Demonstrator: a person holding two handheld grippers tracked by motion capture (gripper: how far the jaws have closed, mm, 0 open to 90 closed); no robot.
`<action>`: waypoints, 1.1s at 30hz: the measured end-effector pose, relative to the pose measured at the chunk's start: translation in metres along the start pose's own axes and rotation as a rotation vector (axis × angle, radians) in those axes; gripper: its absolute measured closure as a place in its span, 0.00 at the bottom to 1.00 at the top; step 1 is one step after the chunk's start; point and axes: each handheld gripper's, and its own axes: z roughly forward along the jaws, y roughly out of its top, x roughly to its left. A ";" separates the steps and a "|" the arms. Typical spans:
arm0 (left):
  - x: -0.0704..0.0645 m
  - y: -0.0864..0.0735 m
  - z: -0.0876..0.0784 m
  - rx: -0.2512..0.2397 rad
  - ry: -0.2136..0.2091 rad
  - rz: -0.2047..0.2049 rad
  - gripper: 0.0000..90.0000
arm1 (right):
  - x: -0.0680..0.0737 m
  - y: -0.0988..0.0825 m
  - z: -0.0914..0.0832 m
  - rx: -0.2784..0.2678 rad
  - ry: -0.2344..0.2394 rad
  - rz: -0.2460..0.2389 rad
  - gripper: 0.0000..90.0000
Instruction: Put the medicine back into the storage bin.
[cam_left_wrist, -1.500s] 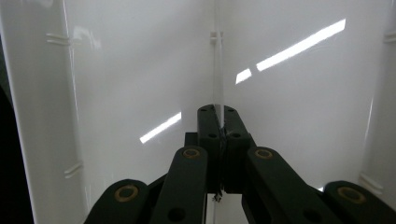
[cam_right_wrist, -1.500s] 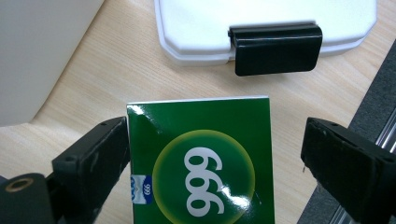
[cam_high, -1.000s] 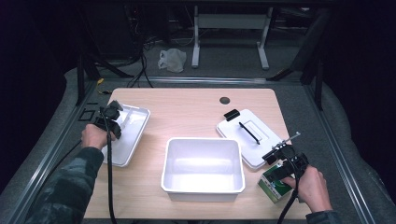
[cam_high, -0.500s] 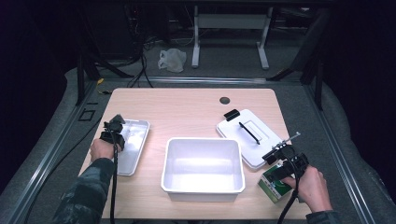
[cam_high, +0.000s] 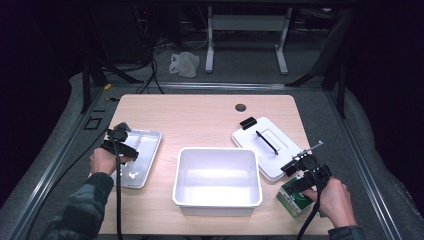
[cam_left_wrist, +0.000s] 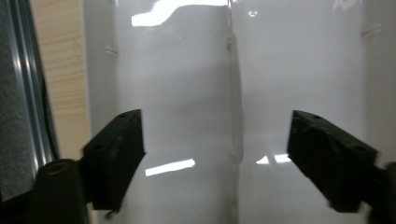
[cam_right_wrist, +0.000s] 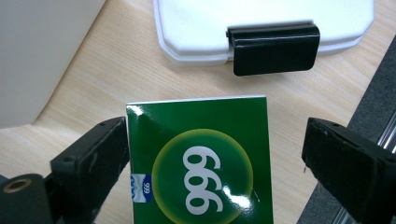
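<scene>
Pale wood table (cam_high: 200, 120) under me, my left gripper (cam_left_wrist: 215, 154) has just been opening, nothing between its jaws, over the metal tray (cam_high: 150, 145), while my right gripper (cam_right_wrist: 215, 158), wide and apparently not pinching, should center on the green box (cam_right_wrist: 201, 163) before closing.

**Left jaws spread above the white tray**

The left gripper (cam_left_wrist: 217, 158) was seen with its two black jaws set wide apart, having just been opened, nothing lying between them; beneath them a glossy white tray (cam_left_wrist: 187, 93) was shown, lamp glare mirrored on it; a strip of wooden table (cam_left_wrist: 58, 70) was visible at the left.
</scene>
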 end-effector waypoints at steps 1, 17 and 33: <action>0.001 -0.004 -0.006 -0.010 -0.008 0.013 0.13 | 0.000 0.000 0.000 0.002 0.002 0.004 0.05; -0.030 -0.085 -0.055 -0.186 -0.065 0.158 0.00 | 0.003 0.011 0.035 0.127 0.036 0.010 0.00; -0.028 -0.096 -0.053 -0.189 -0.098 0.120 0.00 | 0.009 0.012 0.053 0.180 -0.001 -0.008 0.13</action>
